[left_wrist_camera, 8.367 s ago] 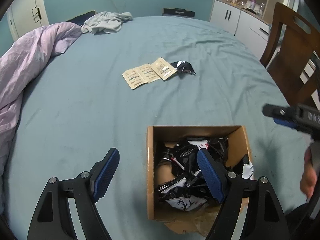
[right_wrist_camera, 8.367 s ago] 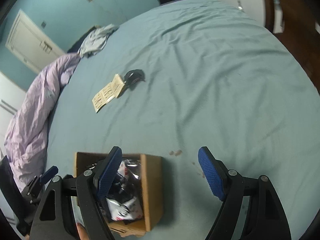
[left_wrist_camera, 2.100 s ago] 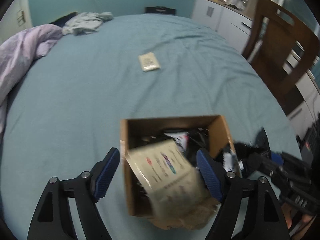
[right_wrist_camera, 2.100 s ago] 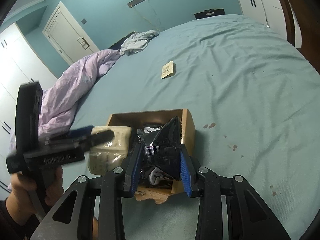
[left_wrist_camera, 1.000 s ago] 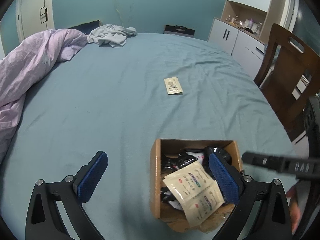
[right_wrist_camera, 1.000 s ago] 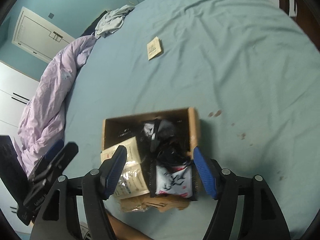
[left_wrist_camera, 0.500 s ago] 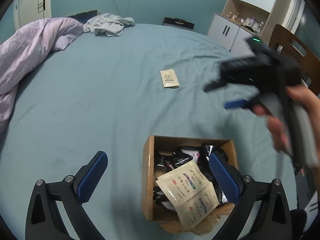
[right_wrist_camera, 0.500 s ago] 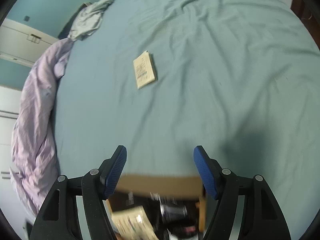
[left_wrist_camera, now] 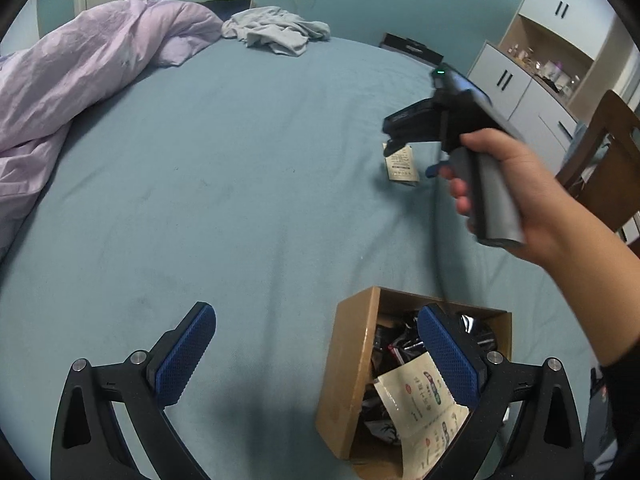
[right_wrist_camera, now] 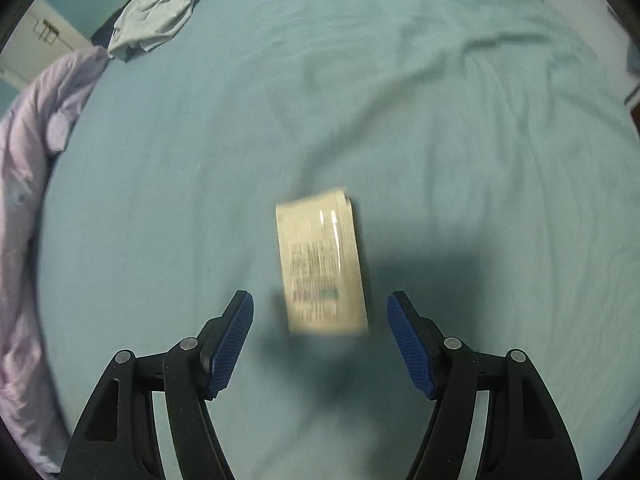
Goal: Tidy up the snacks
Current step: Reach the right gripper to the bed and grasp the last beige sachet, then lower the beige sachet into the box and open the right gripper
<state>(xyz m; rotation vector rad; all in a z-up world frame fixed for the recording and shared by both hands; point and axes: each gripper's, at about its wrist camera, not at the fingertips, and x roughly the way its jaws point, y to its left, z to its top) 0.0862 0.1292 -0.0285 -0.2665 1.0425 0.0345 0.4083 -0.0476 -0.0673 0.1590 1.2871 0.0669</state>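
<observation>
A teal bedsheet (left_wrist_camera: 248, 184) fills the room, a lilac duvet (left_wrist_camera: 80, 64) bunched at its far edge. Near the sheet's front edge, a cardboard box (left_wrist_camera: 352, 360) brims with snack packs. Above it hangs the left gripper (left_wrist_camera: 316, 360), jaws wide apart and empty. Mid-sheet, well beyond the box, the right gripper (right_wrist_camera: 320, 344) hovers over the last beige packet (right_wrist_camera: 322, 264), jaws apart and not touching it. The packet lies flat: the pads may pinch sheet instead, or slide off its slick film.
</observation>
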